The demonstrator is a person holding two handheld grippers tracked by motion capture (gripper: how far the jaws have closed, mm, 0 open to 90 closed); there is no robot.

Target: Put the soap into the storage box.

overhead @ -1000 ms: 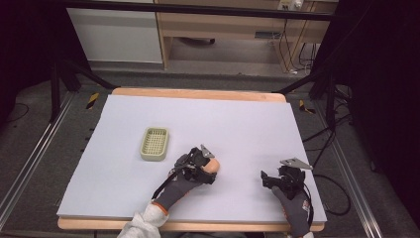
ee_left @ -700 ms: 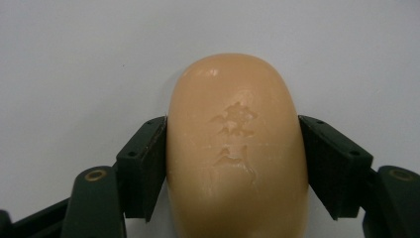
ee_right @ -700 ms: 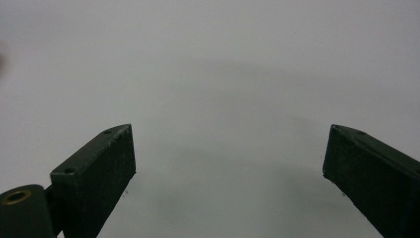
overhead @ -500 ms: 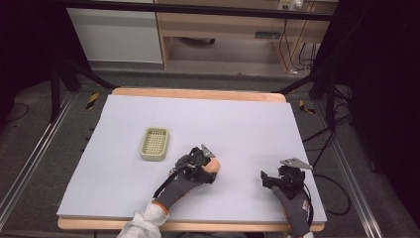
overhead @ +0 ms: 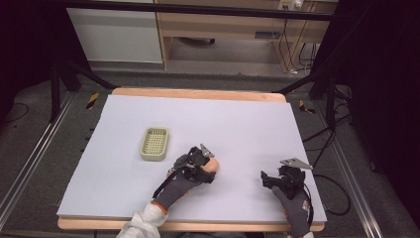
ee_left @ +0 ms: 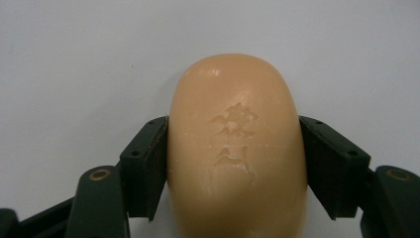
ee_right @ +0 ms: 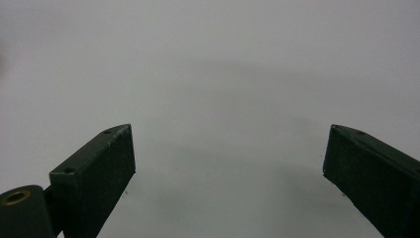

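One soap bar, peach-tan, smooth, rounded oval, with two embossed characters stamped in its top face (not legible enough to read). Sits on the pale lavender table mat near the front edge, left of centre. Left gripper clamps it: both black jaws press flat against its long sides, closed to the bar's width. One slatted soap dish, pale yellow-green, empty, near the bar, up and to its left, not touching. Right gripper well apart at the front right, jaws spread wide, holding nothing. Two gloved hands, two grippers.
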